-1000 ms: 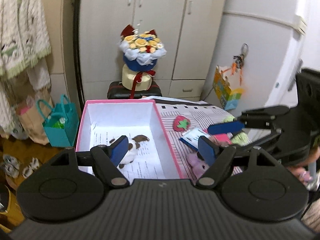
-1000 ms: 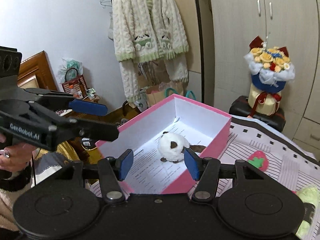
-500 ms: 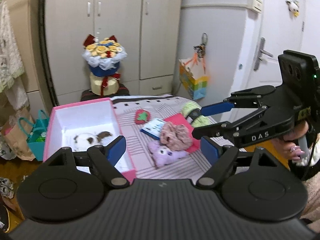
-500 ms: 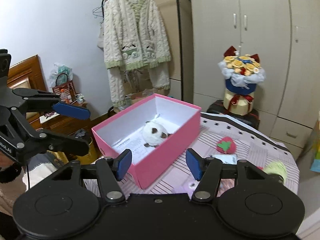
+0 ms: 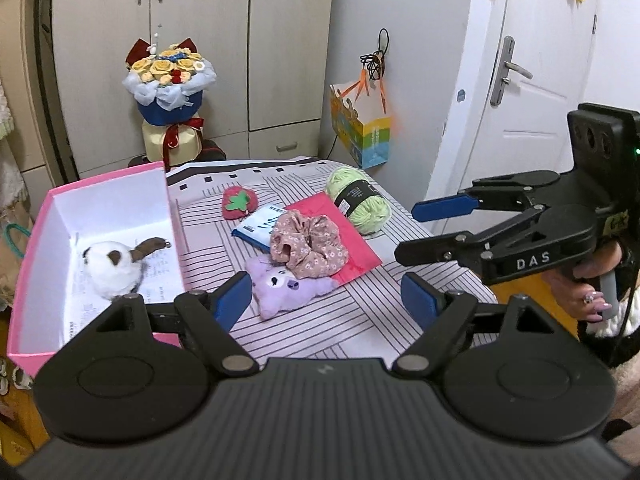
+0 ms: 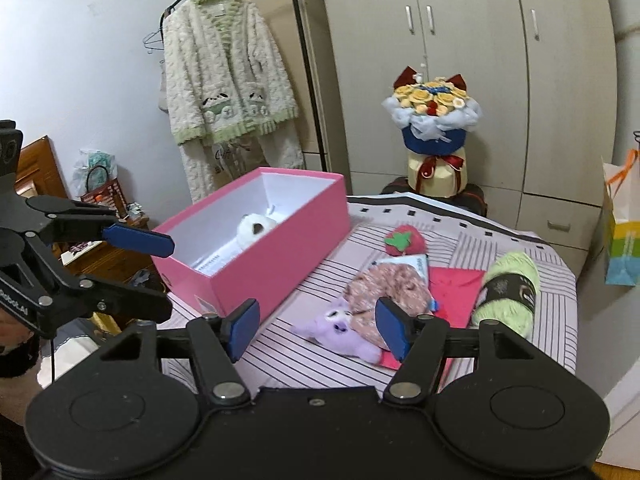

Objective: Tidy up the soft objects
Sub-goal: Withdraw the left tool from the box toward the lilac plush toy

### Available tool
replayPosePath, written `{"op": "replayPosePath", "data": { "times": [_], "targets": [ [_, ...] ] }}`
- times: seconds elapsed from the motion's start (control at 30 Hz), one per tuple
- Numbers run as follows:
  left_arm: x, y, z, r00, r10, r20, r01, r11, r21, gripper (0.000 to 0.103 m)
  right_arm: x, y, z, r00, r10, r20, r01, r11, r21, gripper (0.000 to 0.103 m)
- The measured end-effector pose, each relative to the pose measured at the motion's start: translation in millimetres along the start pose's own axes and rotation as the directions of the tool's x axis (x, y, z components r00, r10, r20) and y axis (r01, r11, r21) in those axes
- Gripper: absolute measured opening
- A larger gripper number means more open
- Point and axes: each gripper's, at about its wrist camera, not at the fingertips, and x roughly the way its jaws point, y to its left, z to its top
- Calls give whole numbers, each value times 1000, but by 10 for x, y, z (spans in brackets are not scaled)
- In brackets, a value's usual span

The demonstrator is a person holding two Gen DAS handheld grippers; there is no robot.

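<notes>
Both tongs hang above the striped bench (image 5: 344,332) with nothing gripped. The left tongs (image 5: 326,302) stand wide apart, blue pads empty, framing the purple plush (image 5: 284,286) from above without touching it. The right tongs (image 6: 316,326) have just been opening and now sit at a middling spread, also empty, with the same purple plush (image 6: 340,330) showing in the gap beyond the pads.

Over on the left side of the bench, the pink box (image 5: 176,216) stands open, and a white plush with brown patches (image 5: 110,268) lies inside on its paper-lined floor. Out on the bench, the floral scrunchie (image 5: 308,246) rests against the purple plush and partly over a red envelope (image 5: 352,248). A strawberry plush (image 5: 239,204) sits farther back, near the box, beside a small blue-edged packet (image 5: 258,226). The green yarn ball (image 5: 358,198) lies at the far right edge of the group, touching the envelope's corner. A hand (image 5: 592,292) grips the right tool's handle at the frame's edge.
</notes>
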Motion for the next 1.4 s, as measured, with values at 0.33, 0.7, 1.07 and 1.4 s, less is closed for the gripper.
{"op": "replayPosePath", "data": {
  "times": [0.33, 0.7, 1.07, 1.4],
  "targets": [
    [591, 39, -35, 1000, -12, -3, 12, 999, -36, 81, 223, -343, -139, 997, -72, -6, 72, 997, 1, 71],
    [1190, -24, -132, 999, 49, -18, -49, 999, 7, 81, 563, -645, -287, 994, -107, -17, 108, 994, 25, 73],
    [1654, 38, -279, 988, 153, -14, -153, 988, 14, 82, 964, -783, -207, 999, -32, -44, 36, 994, 104, 79],
    [1787, 144, -363, 985, 168, -27, -169, 984, -49, 88, 1232, -825, -187, 996, -46, -72, 57, 987, 152, 86]
  ]
}}
